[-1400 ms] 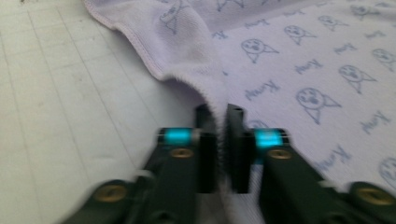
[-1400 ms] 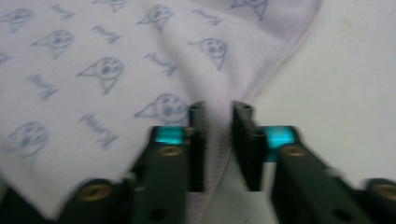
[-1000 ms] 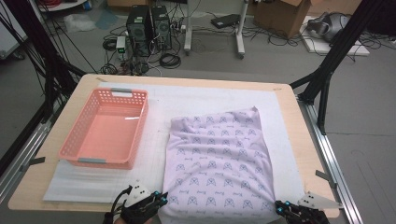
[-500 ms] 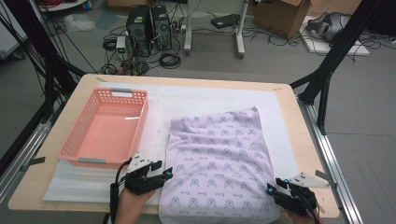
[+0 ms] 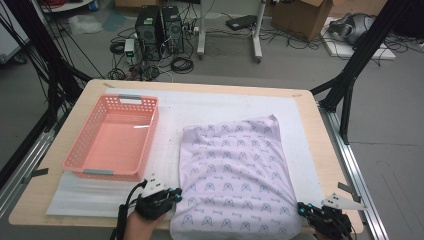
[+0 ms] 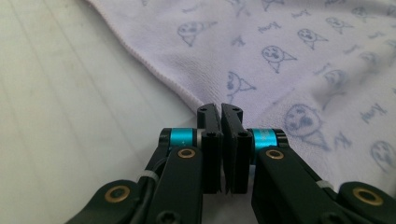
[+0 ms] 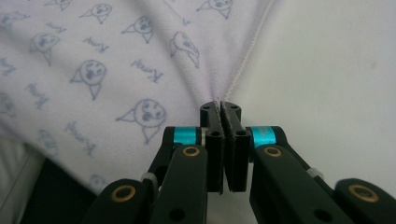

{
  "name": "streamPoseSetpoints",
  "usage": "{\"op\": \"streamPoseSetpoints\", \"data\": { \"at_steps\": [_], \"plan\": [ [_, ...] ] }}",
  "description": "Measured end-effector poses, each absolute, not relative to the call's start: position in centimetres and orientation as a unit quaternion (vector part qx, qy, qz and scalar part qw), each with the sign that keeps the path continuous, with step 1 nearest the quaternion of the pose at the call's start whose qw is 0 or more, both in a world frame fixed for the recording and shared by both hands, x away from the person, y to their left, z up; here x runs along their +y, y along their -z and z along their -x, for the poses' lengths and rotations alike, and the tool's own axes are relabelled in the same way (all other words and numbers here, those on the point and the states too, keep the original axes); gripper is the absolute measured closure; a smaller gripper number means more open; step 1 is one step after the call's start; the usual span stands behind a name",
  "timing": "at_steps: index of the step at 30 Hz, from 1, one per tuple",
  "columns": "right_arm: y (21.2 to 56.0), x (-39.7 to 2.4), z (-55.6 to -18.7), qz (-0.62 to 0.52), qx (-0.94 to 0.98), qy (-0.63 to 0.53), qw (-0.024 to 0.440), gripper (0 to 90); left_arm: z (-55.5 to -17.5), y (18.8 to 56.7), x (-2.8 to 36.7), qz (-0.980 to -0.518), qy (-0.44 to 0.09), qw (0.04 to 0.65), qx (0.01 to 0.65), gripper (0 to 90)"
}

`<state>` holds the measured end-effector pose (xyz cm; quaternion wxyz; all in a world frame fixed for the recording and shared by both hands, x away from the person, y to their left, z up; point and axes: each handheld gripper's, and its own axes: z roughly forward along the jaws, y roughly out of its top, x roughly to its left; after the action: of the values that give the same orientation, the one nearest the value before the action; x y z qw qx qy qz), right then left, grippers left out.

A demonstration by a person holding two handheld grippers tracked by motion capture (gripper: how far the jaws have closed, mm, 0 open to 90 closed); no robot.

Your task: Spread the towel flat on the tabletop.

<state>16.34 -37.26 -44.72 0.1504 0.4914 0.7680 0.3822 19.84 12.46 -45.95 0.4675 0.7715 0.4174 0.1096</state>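
1. Two hand-held black two-jaw grippers sit at the near edge of the table, at the two near corners of a pale lilac cloth printed with small blue cartoon faces [image 5: 235,177].
2. In the high view the cloth lies spread flat on a white foam mat [image 5: 200,107], at about 5 o'clock from the table's middle, its near hem reaching the table's near edge.
3. The left gripper [image 5: 176,194] is at roughly 7 o'clock on the cloth. In the left gripper view its jaws have just closed and stand together, pinching the cloth's hemmed edge [image 6: 219,108] right at the tips.
4. The right gripper [image 5: 303,210] is at about 5 o'clock on the cloth. In the right gripper view its jaws have likewise just closed and are clamped on the cloth's stitched hem [image 7: 220,105], with fabric puckering toward the tips.
5. One salmon-pink plastic basket with a slotted wall [image 5: 80,147] stands on the mat at 9 o'clock from the cloth, just apart from its left edge.
6. The light wooden table [image 5: 320,150] shows bare along its right side.
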Motion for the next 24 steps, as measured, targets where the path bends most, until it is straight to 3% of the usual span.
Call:
{"op": "streamPoseSetpoints", "data": {
  "at_steps": [3, 6, 9, 15, 16, 17, 19, 20, 22, 24],
  "plan": [
    [44.7, -37.9, -15.0, -0.481, 0.775, -0.388, 0.135, 88.3, -19.1, 45.6, 12.5, -0.772, -0.107, 0.477, 0.406, 84.3],
    [44.5, -38.2, -14.6, -0.483, 0.768, -0.398, 0.133, 76.4, -19.4, 45.4, 12.4, -0.757, -0.135, 0.488, 0.413, 63.2],
    [44.2, -38.3, -15.0, -0.498, 0.748, -0.414, 0.144, 67.4, -20.2, 45.5, 12.5, -0.746, -0.137, 0.489, 0.431, 54.1],
    [44.6, -36.7, -17.3, -0.505, 0.751, -0.391, 0.169, 59.8, -22.1, 45.8, 11.1, -0.757, -0.109, 0.472, 0.439, 52.1],
    [44.8, -36.4, -17.7, -0.503, 0.755, -0.385, 0.169, 60.0, -22.0, 45.8, 10.6, -0.763, -0.123, 0.466, 0.43, 51.3],
    [44.9, -36.0, -17.9, -0.501, 0.76, -0.377, 0.175, 62.0, -21.8, 45.8, 10.3, -0.768, -0.137, 0.458, 0.426, 53.5],
    [44.8, -35.7, -18.0, -0.499, 0.762, -0.367, 0.187, 73.2, -21.4, 45.9, 10.0, -0.776, -0.169, 0.445, 0.414, 68.6],
    [44.8, -35.9, -18.0, -0.498, 0.763, -0.37, 0.182, 85.5, -21.4, 45.9, 10.1, -0.776, -0.157, 0.45, 0.413, 77.5],
    [44.8, -36.0, -17.8, -0.499, 0.763, -0.376, 0.167, 86.4, -21.2, 45.8, 10.2, -0.777, -0.15, 0.449, 0.415, 84.6],
    [44.7, -36.1, -17.5, -0.496, 0.767, -0.373, 0.164, 86.9, -20.7, 45.7, 10.8, -0.774, -0.137, 0.452, 0.423, 85.2]
  ]
}}
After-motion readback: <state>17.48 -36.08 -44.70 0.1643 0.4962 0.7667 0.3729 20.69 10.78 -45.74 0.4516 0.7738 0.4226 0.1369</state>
